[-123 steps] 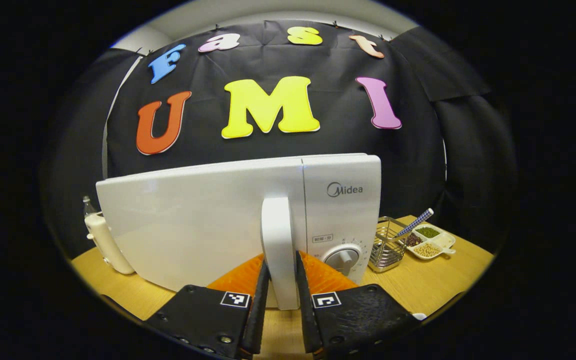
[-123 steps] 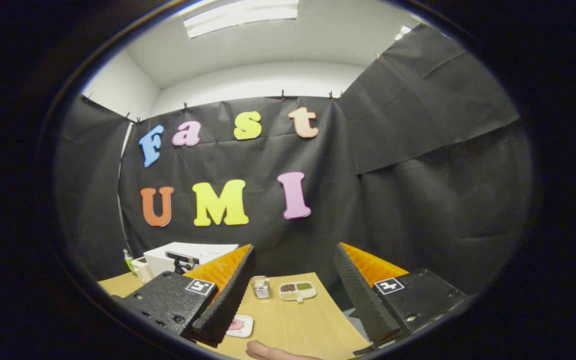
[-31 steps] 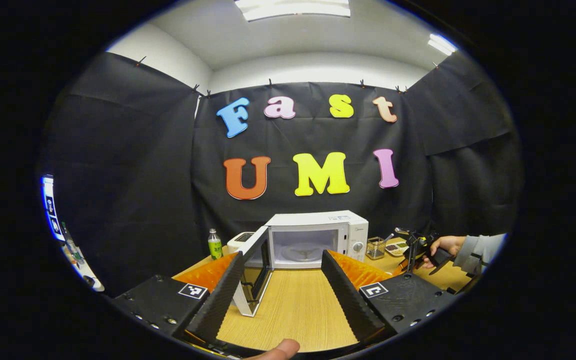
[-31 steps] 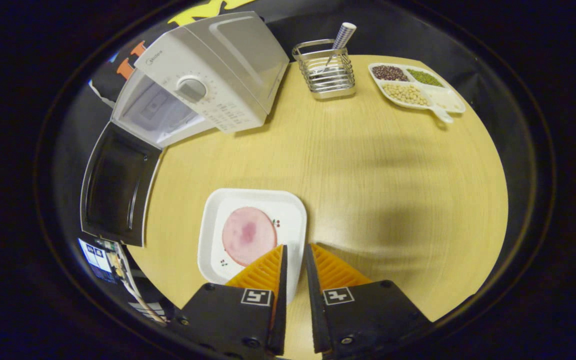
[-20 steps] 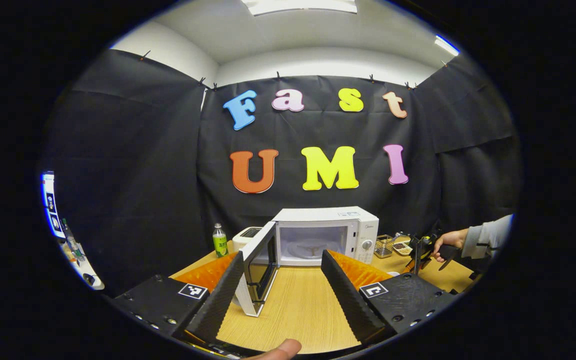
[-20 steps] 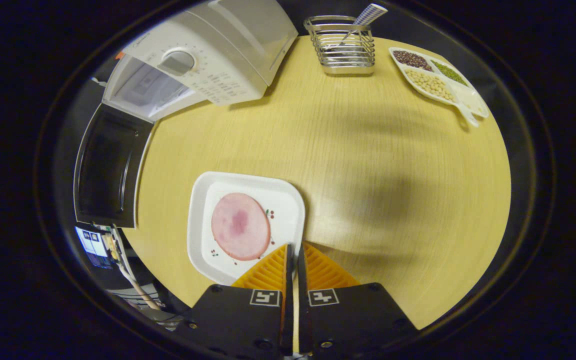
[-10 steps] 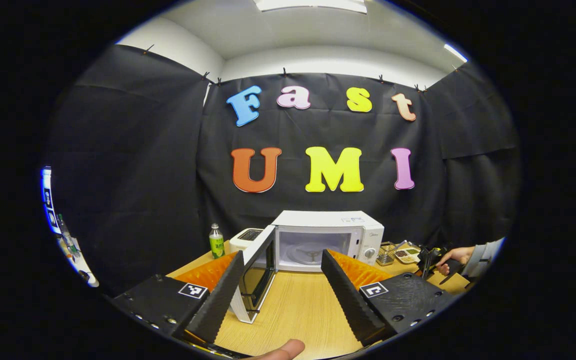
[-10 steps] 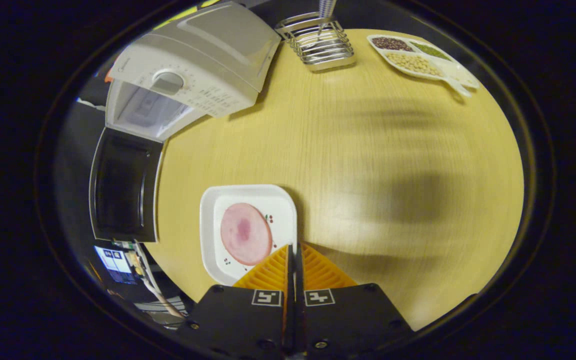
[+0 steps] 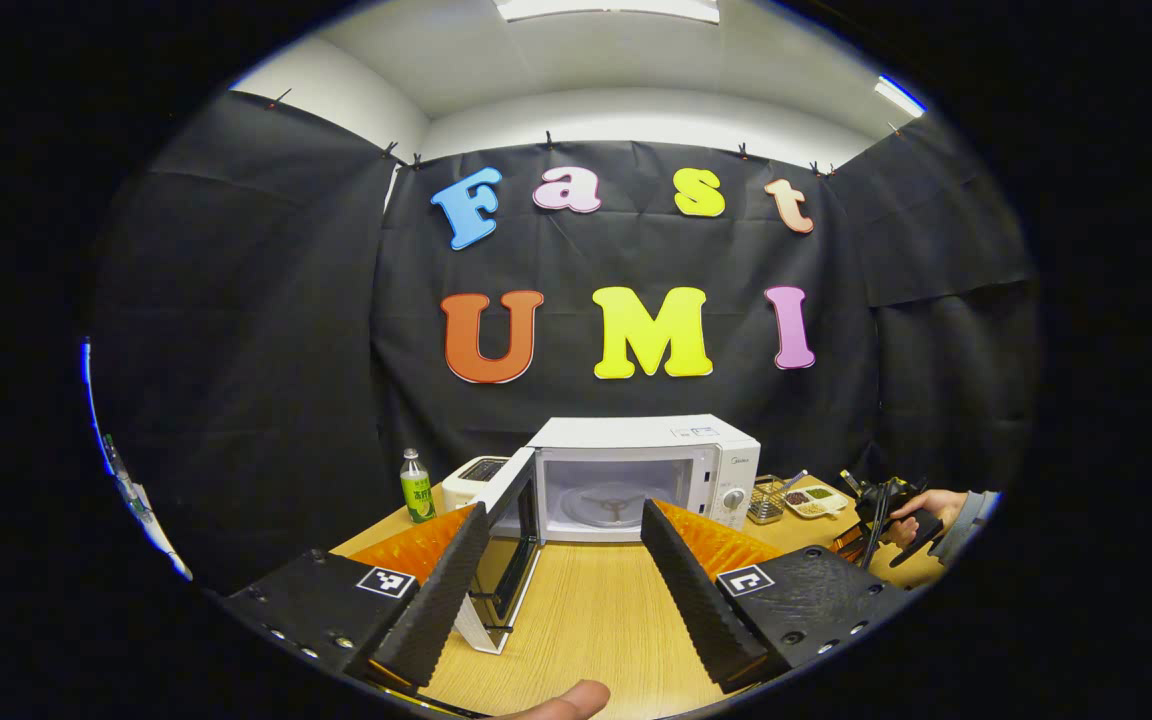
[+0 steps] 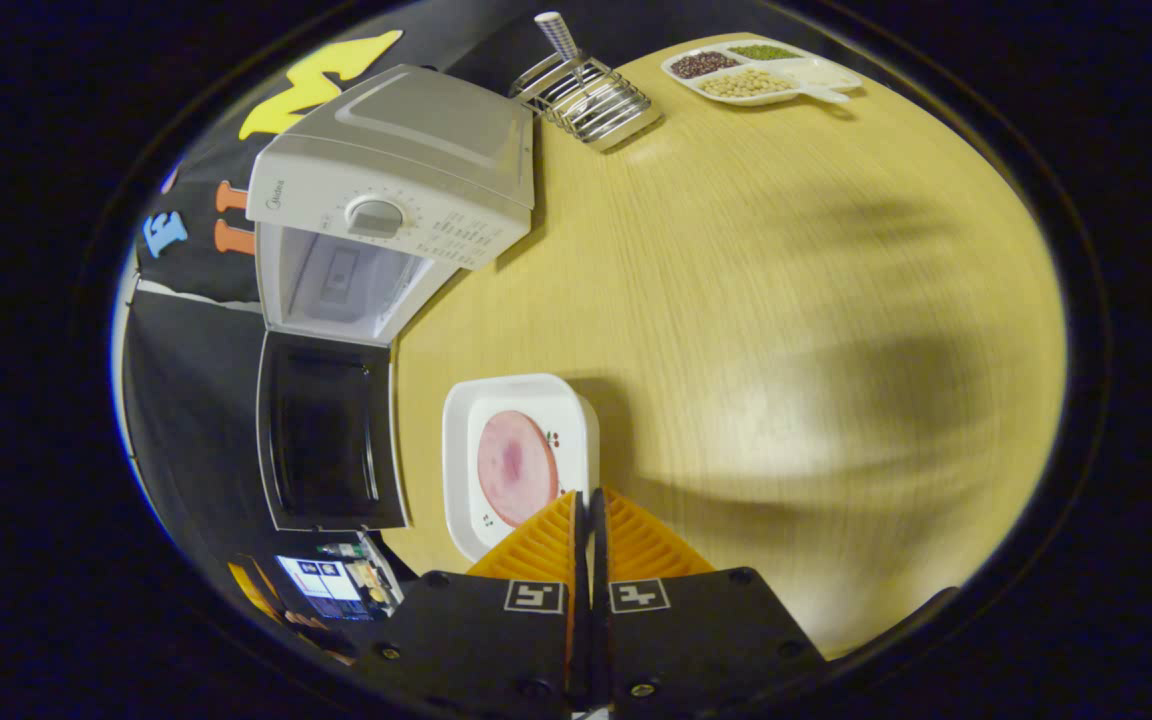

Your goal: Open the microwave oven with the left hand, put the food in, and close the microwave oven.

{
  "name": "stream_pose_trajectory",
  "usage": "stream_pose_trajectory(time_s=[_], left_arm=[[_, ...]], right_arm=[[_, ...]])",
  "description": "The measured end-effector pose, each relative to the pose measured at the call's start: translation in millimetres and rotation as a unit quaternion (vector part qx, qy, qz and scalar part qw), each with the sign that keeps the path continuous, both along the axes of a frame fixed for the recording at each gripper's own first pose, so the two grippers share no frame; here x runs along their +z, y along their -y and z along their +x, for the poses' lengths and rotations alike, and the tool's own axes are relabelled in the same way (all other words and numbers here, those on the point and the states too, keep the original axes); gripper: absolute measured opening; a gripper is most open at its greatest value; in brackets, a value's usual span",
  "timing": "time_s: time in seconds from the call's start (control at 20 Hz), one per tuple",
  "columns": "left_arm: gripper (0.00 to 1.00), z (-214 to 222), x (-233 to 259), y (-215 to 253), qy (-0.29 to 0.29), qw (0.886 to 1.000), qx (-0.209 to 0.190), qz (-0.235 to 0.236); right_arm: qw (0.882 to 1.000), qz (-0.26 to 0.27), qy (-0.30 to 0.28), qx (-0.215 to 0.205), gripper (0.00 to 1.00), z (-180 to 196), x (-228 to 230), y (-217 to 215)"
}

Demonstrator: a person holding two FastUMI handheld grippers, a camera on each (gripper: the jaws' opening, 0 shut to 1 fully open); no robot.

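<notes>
- Standing open at the lower centre of the left gripper view, the microwave oven is seen with its door swung out toward the lower left, so that the cavity and its turntable are left exposed for loading.
- The left gripper is held back from the oven with its jaws spread wide and nothing between them; this is judged to keep the doorway free and the gripper ready for the later closing push.
- In the right gripper view, the plate with a round slice of meat is seen at lower centre, above the wooden table.
- The right gripper is closed tight on the plate's near rim, the thin edge being pinched between both fingers; a grip at the rim is judged to keep the fingers off the food.
- The plate is seen just right of the open door in that frame, with the cavity up and to the left.
- A wire rack and a divided dish of beans are left at the top of the frame, well apart from the carrying path.
- Tilting of the plate is judged the main risk.
</notes>
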State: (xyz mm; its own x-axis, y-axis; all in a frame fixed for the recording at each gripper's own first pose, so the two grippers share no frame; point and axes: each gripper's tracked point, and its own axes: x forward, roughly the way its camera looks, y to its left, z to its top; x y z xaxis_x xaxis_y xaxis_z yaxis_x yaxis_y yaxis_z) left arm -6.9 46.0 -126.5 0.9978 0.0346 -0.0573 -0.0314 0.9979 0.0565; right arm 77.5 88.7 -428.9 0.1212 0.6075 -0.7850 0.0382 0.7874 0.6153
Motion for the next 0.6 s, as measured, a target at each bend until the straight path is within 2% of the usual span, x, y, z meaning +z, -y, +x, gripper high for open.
stream_pose_trajectory(time_s=[0.15,0.35,0.6], left_arm=[[0.94,-4,-5,-12,-0.002,1.0,0.005,-0.008],[0.94,-9,-14,-28,-0.013,1.0,0.011,-0.015],[0.94,-23,-22,-59,-0.02,0.999,0.034,-0.003]], right_arm=[[0.999,0.009,0.012,-0.04,0.04,0,14,-22],[0.996,-0.016,0.053,-0.075,0.03,5,24,-57],[0.99,-0.004,0.06,-0.128,0.04,14,30,-116]])
